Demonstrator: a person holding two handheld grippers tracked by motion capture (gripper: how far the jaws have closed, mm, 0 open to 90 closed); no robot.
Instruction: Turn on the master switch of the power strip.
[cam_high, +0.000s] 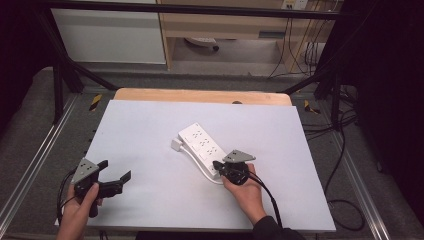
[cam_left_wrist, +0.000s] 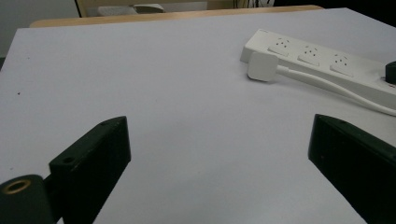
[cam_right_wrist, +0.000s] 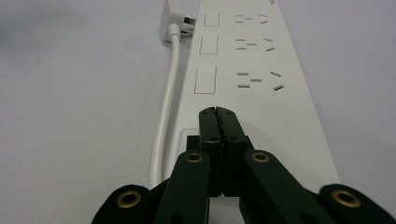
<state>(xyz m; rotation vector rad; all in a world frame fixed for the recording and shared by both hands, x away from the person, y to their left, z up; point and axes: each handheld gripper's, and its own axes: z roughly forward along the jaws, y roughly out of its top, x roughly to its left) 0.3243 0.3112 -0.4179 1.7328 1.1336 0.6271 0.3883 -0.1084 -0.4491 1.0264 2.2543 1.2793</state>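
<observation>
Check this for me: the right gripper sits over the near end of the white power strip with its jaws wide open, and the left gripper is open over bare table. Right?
Not quite. The right gripper has its jaws shut tight together, not wide open, as the right gripper view shows. It does sit over the near end of the white power strip, and the left gripper is open over bare table.

Even overhead lighting on the pale grey matte tabletop (cam_high: 150, 130); surroundings dark. Shadows soft, no glare. Near black jaws slightly blurred.
</observation>
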